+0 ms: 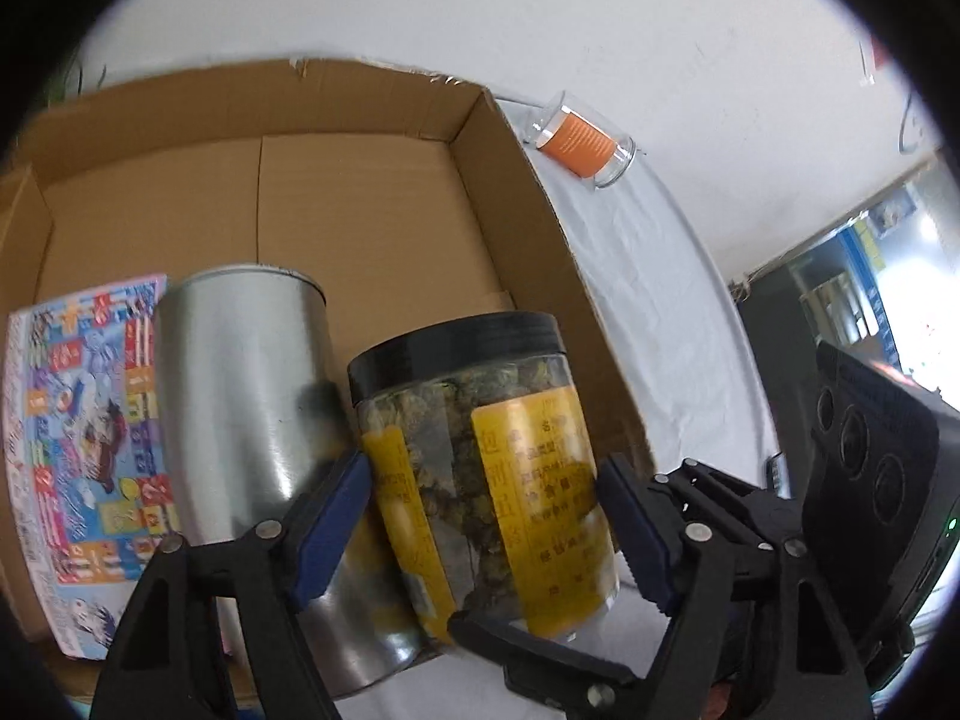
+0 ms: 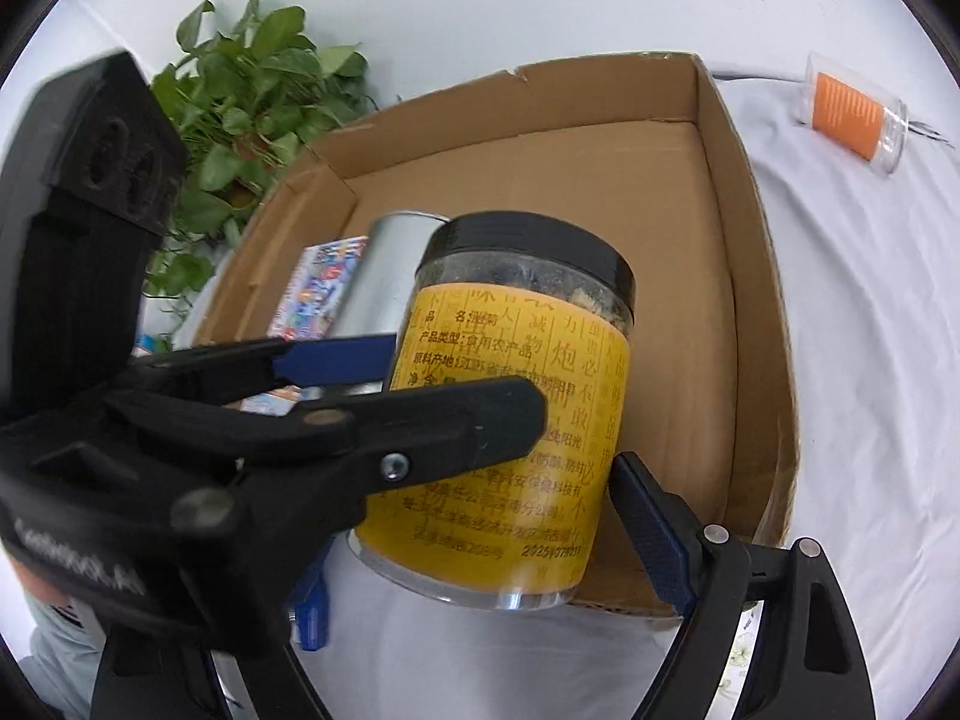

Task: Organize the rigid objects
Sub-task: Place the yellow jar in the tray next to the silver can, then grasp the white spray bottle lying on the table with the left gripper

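A clear jar (image 1: 480, 468) with a black lid and a yellow label is full of dried flowers. It hangs tilted over the near edge of the cardboard box (image 1: 372, 198), its lid leaning in over the box. My left gripper (image 1: 480, 498) has both blue pads pressed on the jar's sides. My right gripper (image 2: 474, 540) grips the same jar (image 2: 516, 420) lower down. Its right pad lies against the label, while its left finger is mostly hidden behind the left gripper (image 2: 462, 384). Inside the box (image 2: 720, 252) a silver tin (image 1: 252, 408) stands beside a colourful printed pack (image 1: 84, 438).
A small clear jar with an orange label (image 1: 582, 141) (image 2: 852, 114) lies on its side on the white cloth, right of the box. A green potted plant (image 2: 252, 90) stands behind the box's left corner. The box's right half shows bare cardboard floor.
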`<move>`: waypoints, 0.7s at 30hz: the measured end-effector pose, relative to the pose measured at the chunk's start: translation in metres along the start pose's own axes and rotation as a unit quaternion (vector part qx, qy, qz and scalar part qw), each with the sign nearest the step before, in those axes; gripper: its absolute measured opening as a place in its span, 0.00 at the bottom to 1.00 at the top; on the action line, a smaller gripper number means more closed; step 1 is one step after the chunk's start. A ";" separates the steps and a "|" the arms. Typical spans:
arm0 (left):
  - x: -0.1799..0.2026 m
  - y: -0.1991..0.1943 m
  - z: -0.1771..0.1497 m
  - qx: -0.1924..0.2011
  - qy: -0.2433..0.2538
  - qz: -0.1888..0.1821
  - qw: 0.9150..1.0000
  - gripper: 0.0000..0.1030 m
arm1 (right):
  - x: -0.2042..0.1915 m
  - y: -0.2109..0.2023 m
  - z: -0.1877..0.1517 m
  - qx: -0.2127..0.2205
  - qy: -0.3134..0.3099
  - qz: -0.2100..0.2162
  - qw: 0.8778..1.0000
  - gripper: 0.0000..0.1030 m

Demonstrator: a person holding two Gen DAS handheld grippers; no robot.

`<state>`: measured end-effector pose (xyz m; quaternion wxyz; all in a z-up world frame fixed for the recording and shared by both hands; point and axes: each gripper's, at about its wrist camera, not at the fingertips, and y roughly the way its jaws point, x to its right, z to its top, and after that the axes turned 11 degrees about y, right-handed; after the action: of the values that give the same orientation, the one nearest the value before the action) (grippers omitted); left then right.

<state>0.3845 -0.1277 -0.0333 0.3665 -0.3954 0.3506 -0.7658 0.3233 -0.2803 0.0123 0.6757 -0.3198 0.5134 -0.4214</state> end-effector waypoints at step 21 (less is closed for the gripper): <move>0.053 -0.103 -0.148 0.172 0.114 0.131 0.970 0.77 | 0.096 -0.058 -0.114 0.118 -0.041 -0.123 0.985 0.75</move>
<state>0.2052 -0.0857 0.0048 0.4839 -0.1870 0.3018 -0.7998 0.2109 -0.3916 -0.0085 0.6720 -0.3158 0.3891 -0.5453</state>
